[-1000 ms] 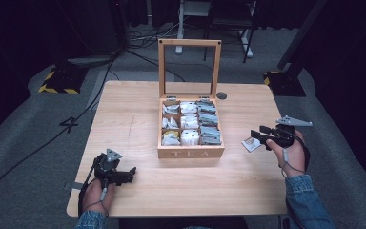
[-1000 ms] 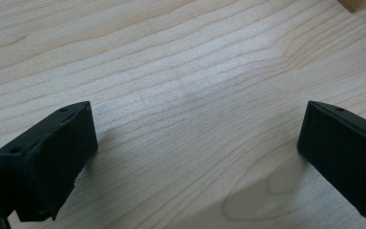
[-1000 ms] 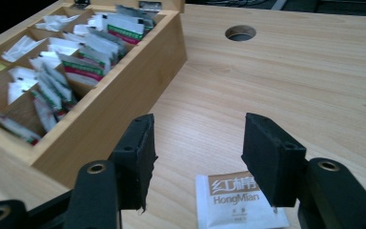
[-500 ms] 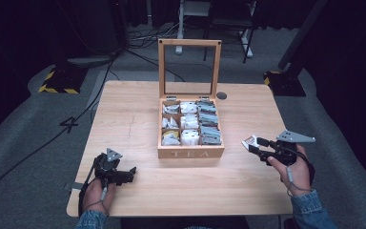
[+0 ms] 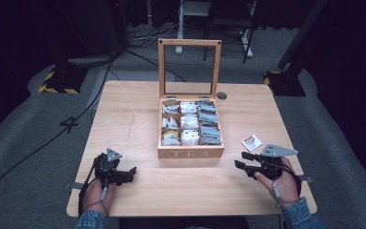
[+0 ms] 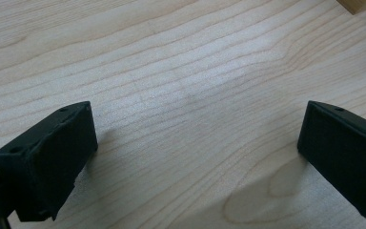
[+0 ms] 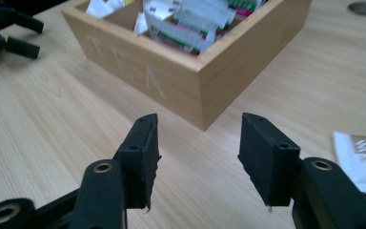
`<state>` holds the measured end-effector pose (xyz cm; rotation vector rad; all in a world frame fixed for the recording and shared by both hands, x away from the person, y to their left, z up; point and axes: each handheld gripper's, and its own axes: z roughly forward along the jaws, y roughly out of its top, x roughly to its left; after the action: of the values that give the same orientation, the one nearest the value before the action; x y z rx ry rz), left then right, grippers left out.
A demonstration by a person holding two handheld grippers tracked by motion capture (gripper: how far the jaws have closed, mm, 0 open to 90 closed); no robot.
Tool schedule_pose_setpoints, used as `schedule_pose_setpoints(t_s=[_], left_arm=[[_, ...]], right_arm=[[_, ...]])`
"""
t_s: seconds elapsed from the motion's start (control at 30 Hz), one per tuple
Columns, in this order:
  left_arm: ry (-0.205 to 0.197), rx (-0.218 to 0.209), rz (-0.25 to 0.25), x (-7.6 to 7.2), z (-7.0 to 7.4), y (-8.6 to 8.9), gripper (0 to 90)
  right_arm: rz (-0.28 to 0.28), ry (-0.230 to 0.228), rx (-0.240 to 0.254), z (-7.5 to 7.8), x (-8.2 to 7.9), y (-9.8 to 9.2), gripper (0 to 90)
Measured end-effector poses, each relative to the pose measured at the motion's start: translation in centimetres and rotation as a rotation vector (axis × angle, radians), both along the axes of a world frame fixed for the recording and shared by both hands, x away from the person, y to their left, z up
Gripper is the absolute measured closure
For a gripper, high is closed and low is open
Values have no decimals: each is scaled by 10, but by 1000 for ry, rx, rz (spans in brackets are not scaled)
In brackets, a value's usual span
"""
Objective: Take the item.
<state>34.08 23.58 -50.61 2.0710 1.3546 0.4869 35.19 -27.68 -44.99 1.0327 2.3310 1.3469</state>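
Note:
A wooden tea box marked TEA stands mid-table with its glass lid raised, and its compartments hold several tea bags. One loose tea packet lies on the table right of the box, also at the right edge of the right gripper view. My right gripper rests low near the front right, open and empty, pointing at the box corner. My left gripper sits at the front left, open over bare wood.
The light wooden table has a round cable grommet behind the box. Dark floor, cables and a yellow-black striped block surround the table. The left gripper appears far off in the right gripper view.
My right gripper has drawn back from the loose tea packet toward the table's front edge and sunk lower. The packet stays on the table. The left gripper has not moved.

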Motion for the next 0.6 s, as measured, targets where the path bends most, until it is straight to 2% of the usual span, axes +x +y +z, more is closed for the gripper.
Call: schedule_pose_setpoints(t_s=[0.2,0.3,0.6], left_arm=[[0,-1,0,0,0,0,0],[0,-1,0,0,0,0,0],[0,-1,0,0,0,0,0]], right_arm=[[46,37,-61,-16,0,12,452],[74,31,-102,-23,1,17,413],[129,51,-161,-39,1,27,304]])
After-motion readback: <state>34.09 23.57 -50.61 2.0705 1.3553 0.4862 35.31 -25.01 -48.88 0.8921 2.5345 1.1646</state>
